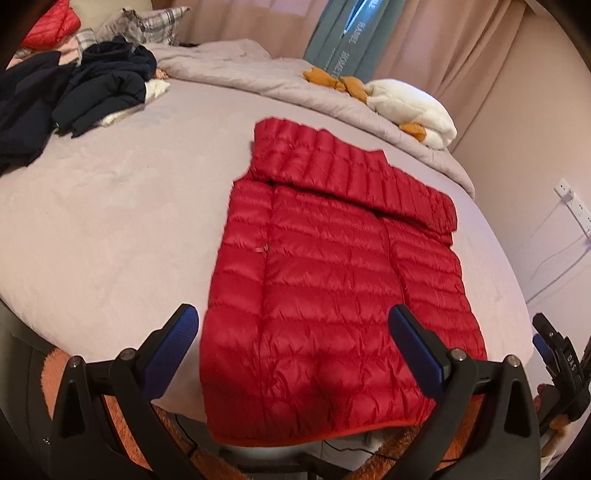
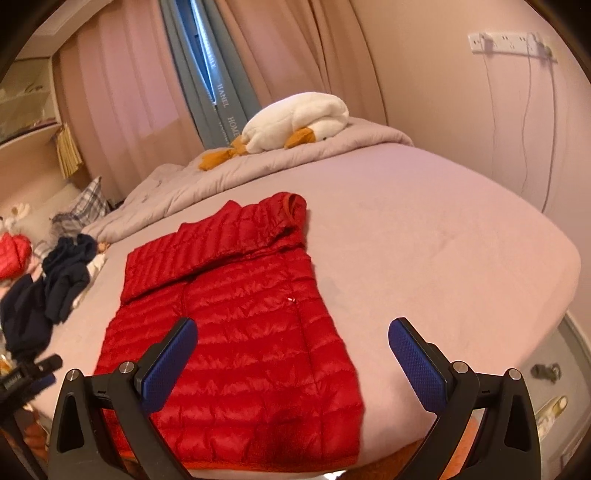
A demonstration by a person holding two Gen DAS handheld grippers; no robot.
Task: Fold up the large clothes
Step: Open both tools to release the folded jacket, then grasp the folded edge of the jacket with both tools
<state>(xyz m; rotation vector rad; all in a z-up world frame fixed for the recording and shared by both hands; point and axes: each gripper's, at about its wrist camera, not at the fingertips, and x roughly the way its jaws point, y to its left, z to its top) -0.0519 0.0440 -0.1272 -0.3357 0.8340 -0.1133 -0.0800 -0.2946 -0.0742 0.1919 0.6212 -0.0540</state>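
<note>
A red quilted puffer jacket (image 1: 332,288) lies flat on the pale bed (image 1: 110,206), its hem at the near edge and a sleeve folded across its upper part. In the right wrist view the same jacket (image 2: 236,314) sits left of centre on the bed (image 2: 424,251). My left gripper (image 1: 295,314) hovers open over the jacket's hem, holding nothing. My right gripper (image 2: 291,328) is open too, above the jacket's right hem side, nothing between its blue pads. The right gripper also shows at the far right of the left wrist view (image 1: 554,354).
A heap of dark navy clothes (image 1: 74,92) lies at the bed's far left, with another red garment (image 1: 51,22) behind. A white and orange plush toy (image 2: 295,122) rests on the bunched grey duvet (image 2: 258,162). Curtains and a wall power strip (image 2: 509,42) stand beyond.
</note>
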